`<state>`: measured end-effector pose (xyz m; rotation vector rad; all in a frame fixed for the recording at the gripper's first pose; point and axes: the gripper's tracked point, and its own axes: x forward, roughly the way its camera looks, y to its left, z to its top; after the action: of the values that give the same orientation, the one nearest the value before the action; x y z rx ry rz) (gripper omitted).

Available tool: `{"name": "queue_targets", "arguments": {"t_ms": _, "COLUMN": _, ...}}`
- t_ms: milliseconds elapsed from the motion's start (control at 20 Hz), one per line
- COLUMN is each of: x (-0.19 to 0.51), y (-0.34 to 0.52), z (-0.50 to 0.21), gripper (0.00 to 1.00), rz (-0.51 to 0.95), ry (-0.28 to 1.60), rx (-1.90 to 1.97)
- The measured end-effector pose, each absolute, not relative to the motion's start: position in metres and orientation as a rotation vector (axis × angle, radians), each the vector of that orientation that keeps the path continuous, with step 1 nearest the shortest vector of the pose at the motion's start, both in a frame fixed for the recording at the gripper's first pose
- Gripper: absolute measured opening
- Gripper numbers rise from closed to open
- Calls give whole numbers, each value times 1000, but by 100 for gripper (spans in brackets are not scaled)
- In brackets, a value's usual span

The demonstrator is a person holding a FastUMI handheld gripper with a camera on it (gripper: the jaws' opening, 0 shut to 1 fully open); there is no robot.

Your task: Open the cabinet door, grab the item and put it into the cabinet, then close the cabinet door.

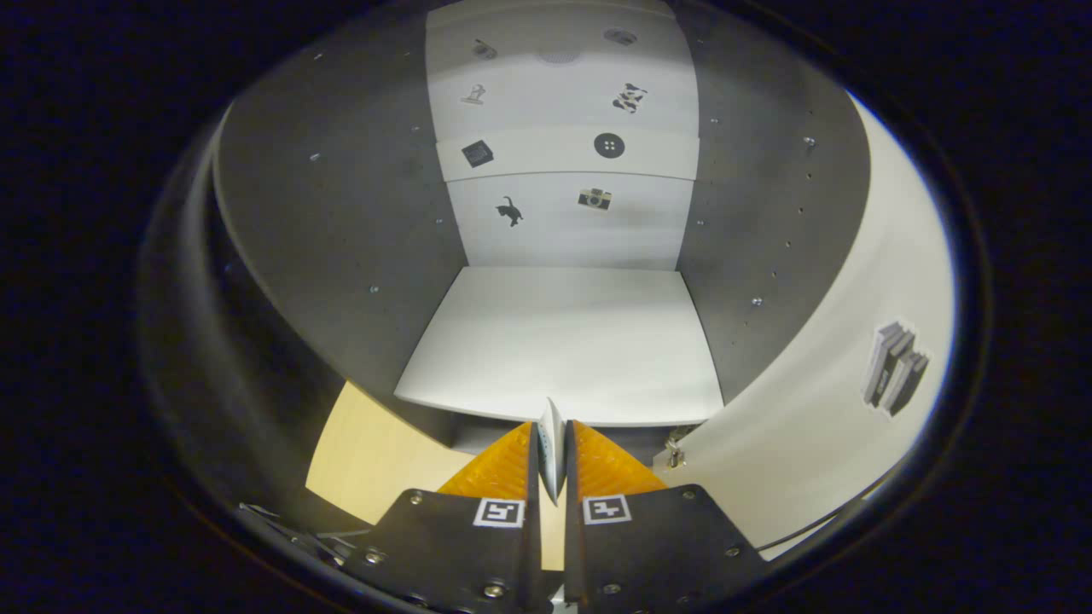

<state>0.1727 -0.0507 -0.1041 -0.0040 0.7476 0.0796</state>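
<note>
Between the fingers [519,465], thin card [552,448] upright, edge-on

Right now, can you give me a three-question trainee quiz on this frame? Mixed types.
1. True or false: the white cabinet door stands open.
2. What does the gripper hold? A) nothing B) a thin white flat item C) the door
3. Fill in: the white cabinet shelf lies ___ the fingertips.

Key: 1 true. 2 B, both fingers pressed on it. 3 beyond.
</note>
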Motion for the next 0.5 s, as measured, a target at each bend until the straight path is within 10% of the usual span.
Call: {"name": "queue_targets", "arguments": {"t_ms": 500, "x": 220, "y": -75, "z": -114, "gripper": 11, "rz": -19, "ry": 785, "rx": 3}}
